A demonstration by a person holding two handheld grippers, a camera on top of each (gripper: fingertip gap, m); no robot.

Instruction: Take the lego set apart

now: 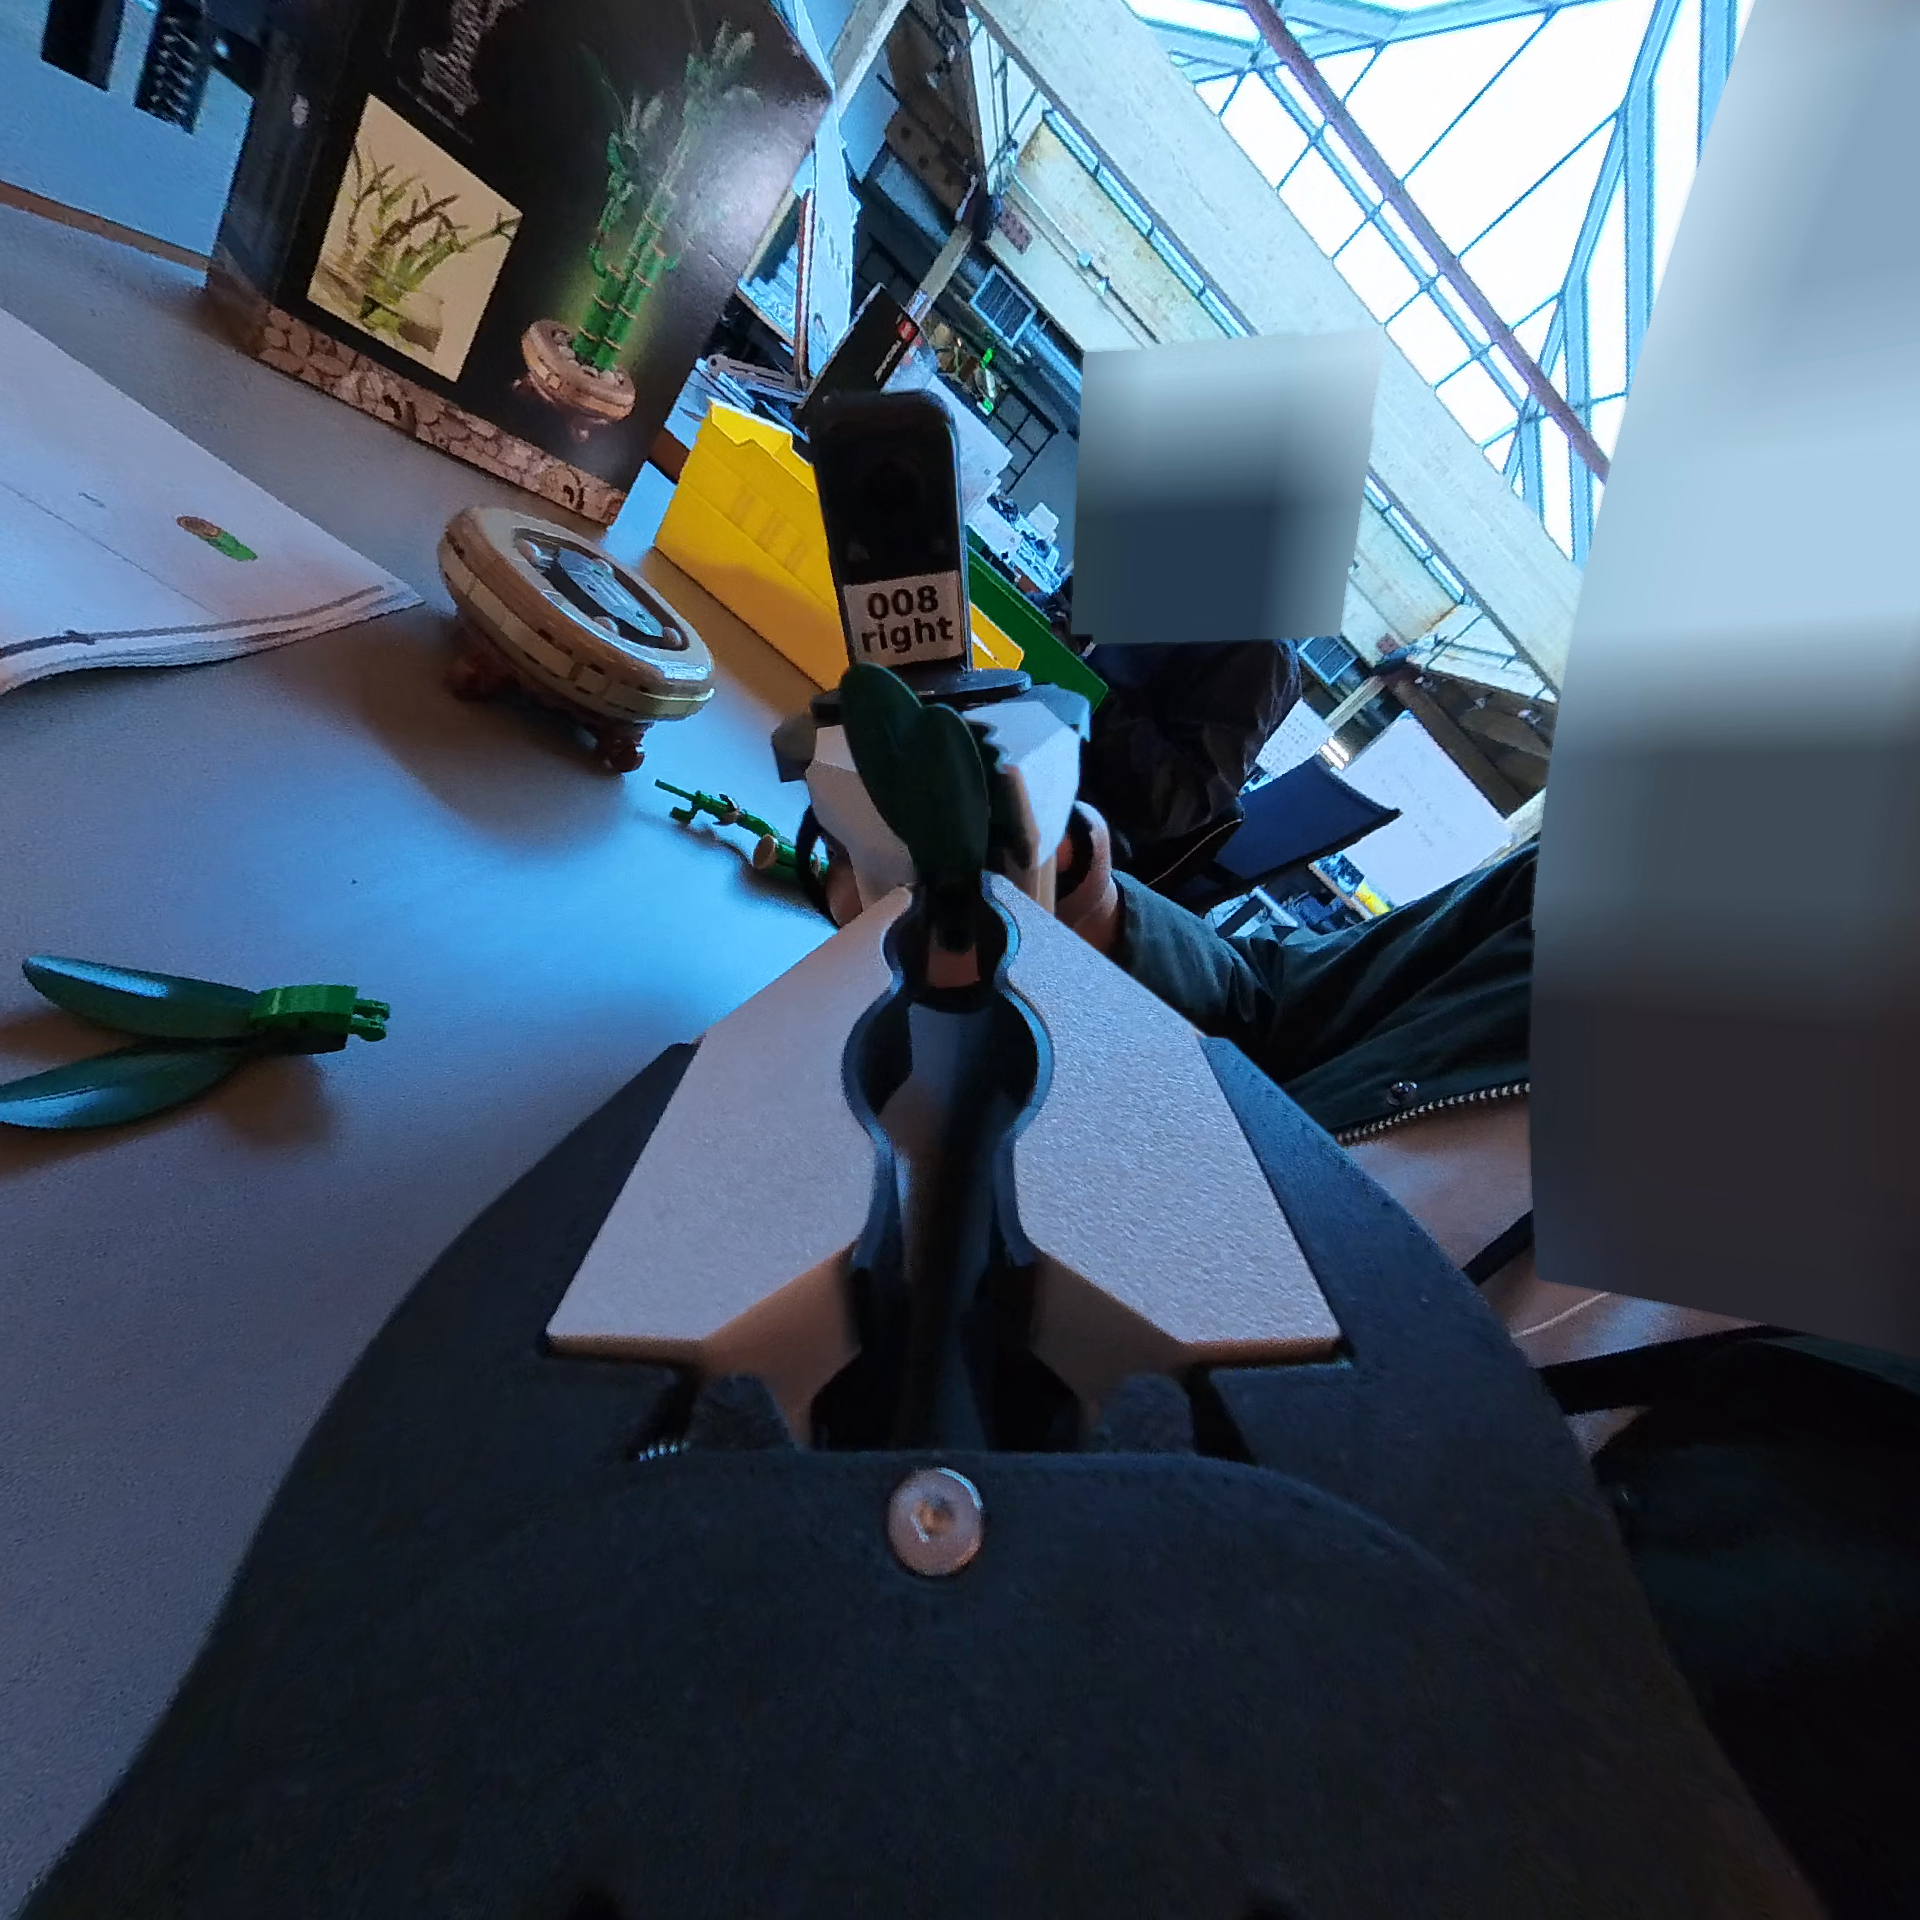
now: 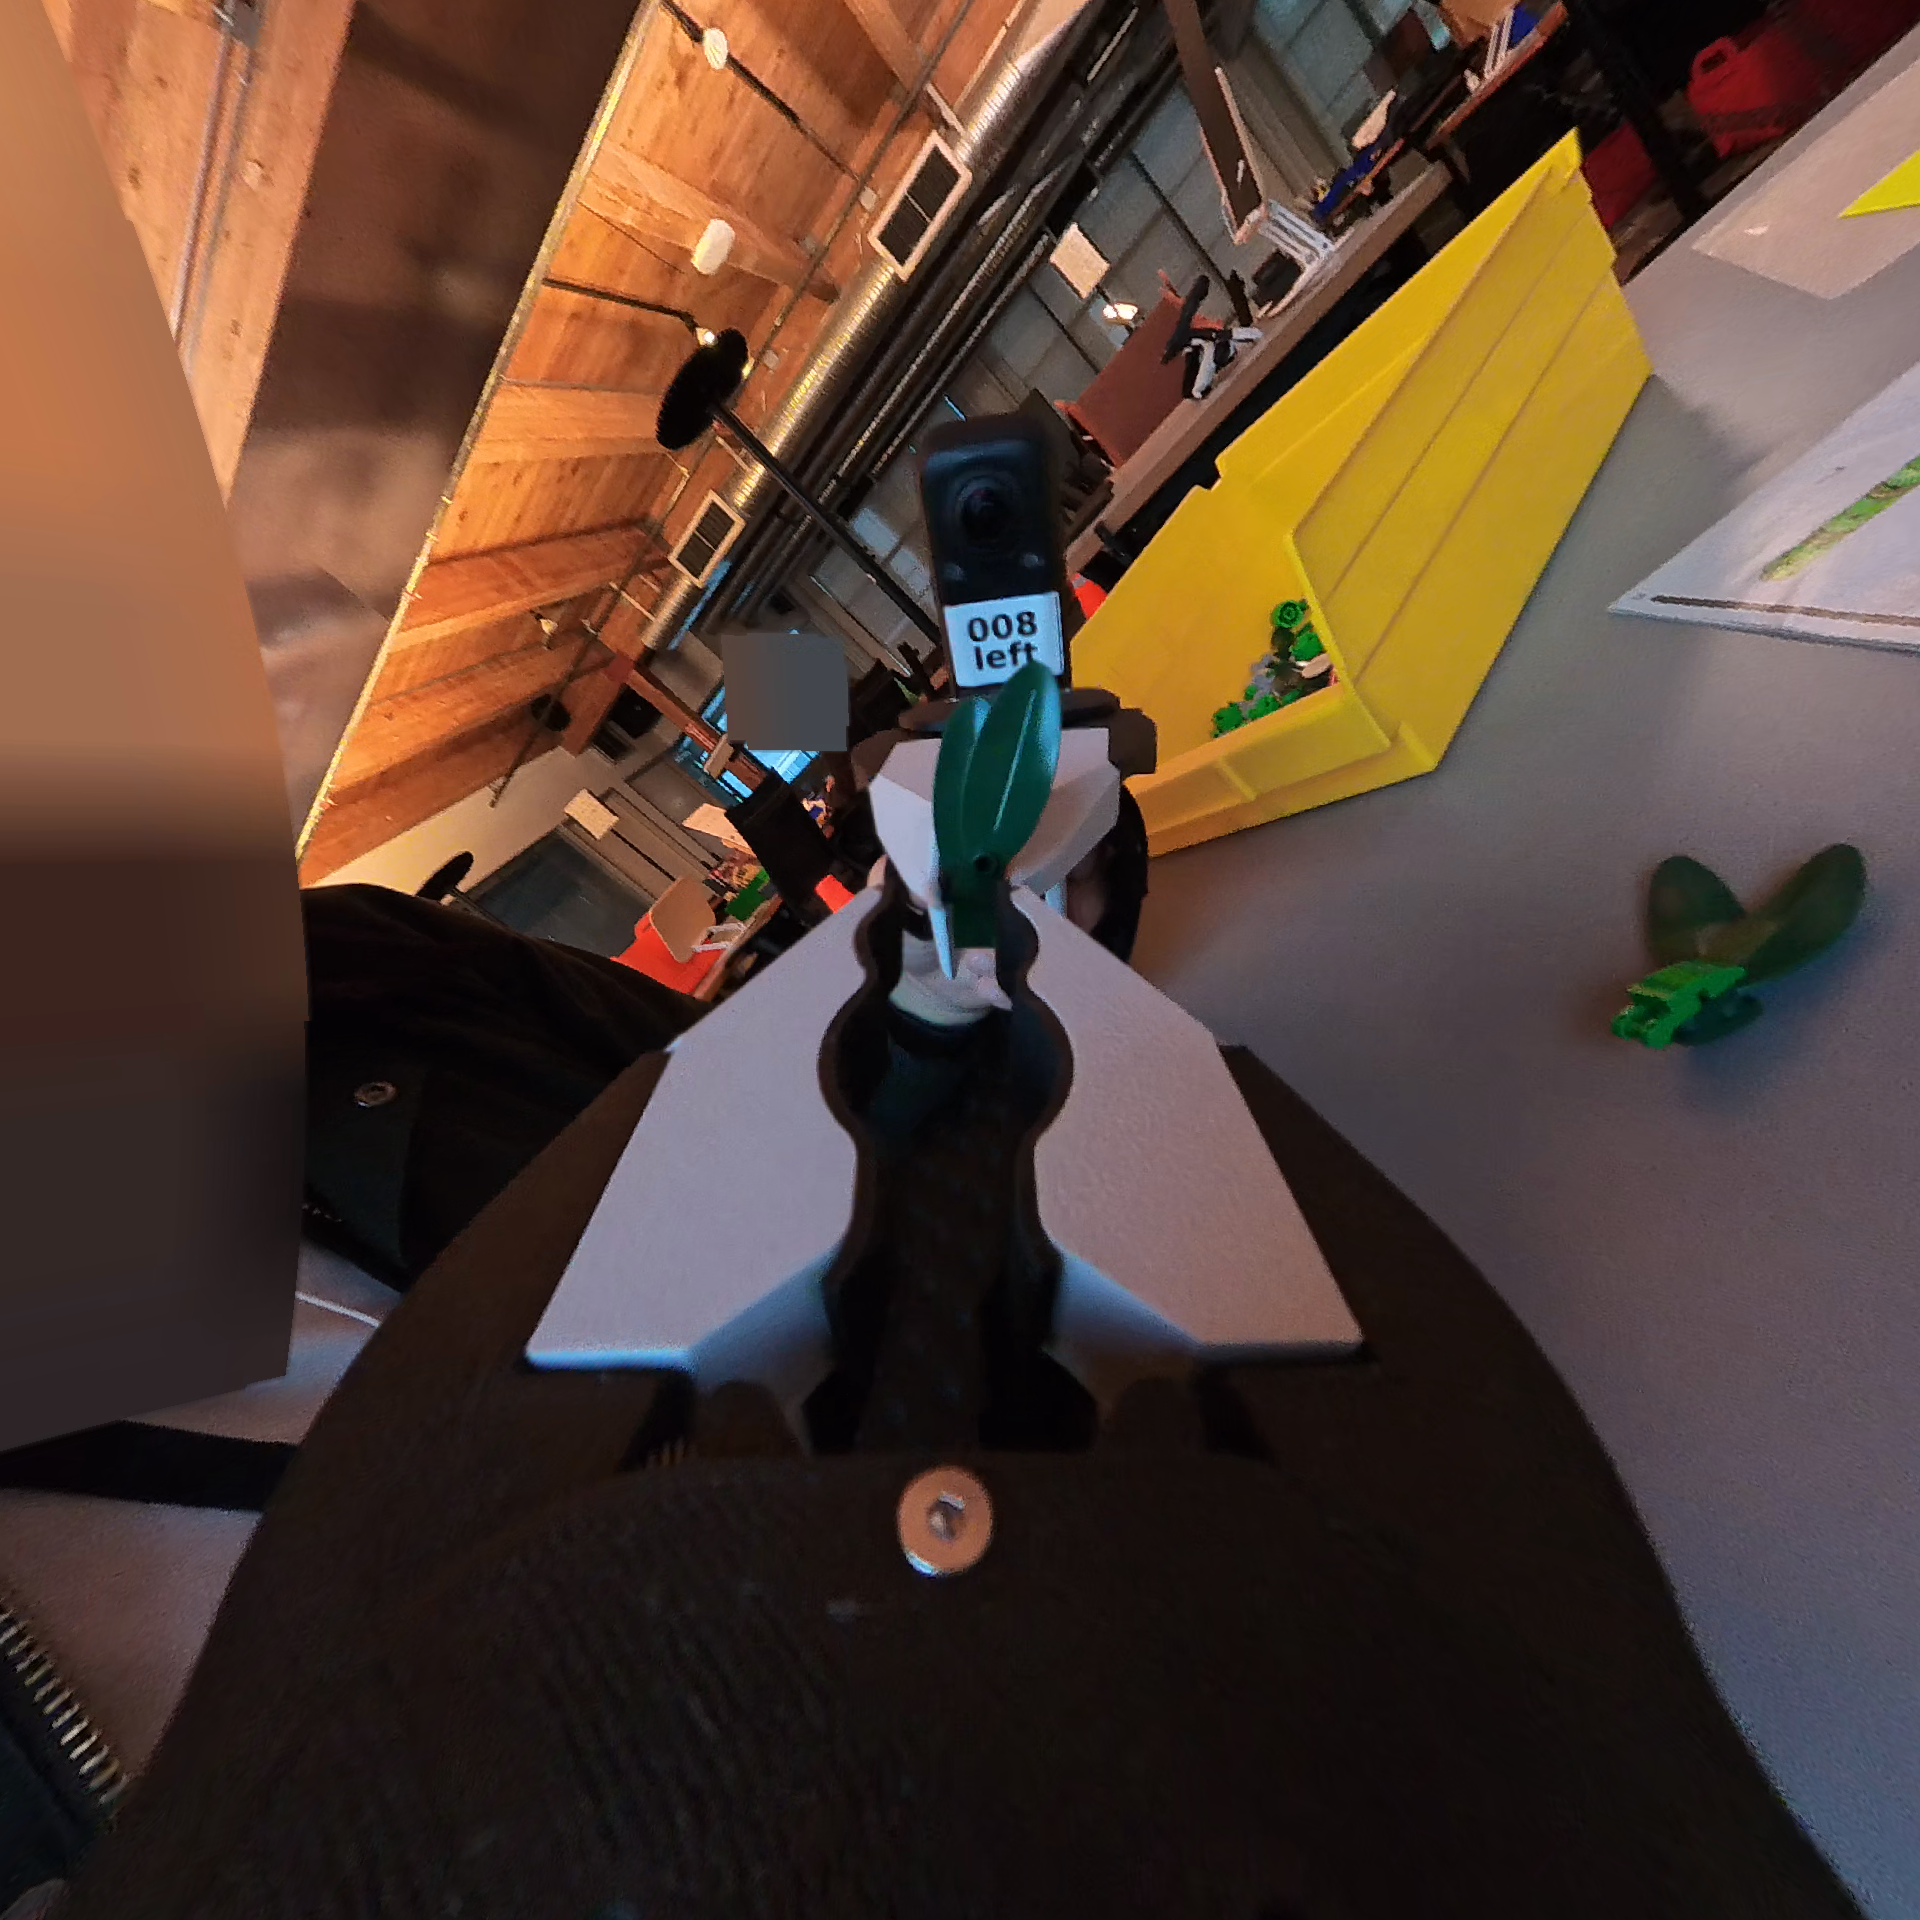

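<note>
The leaf cluster [image 1: 914, 774] of the lego set is held in the air between the two claws, which face each other tip to tip above the grey table [image 1: 312, 1195]. In the left wrist view its two dark green blades rise just beyond the left gripper [image 1: 948, 914], whose pale fingers [image 1: 790, 1132] are pressed nearly together and pinch the cluster's dark stem at their tips. In the right wrist view the same leaf cluster [image 2: 992, 790] stands just past the right gripper [image 2: 951, 920], also closed to a narrow slot on the cluster's base, though exactly which small piece each claw grips is too hidden to tell. The step in hand seems to be pulling one leaf or its stem clip off the rest. To do it well, I would keep one claw steady as an anchor and draw the other straight back along the stem with a slight twist, holding both grips firm, since such small parts may spring loose. Farther out, to the left gripper's left, lie another leaf sprig [image 1: 197, 1023], a bamboo stalk piece [image 1: 727, 816], the round pot base [image 1: 577, 623], an open booklet [image 1: 156, 561] and the set's box [image 1: 499, 229]; a yellow bin [image 2: 1403, 540] with loose green pieces sits beyond.
</note>
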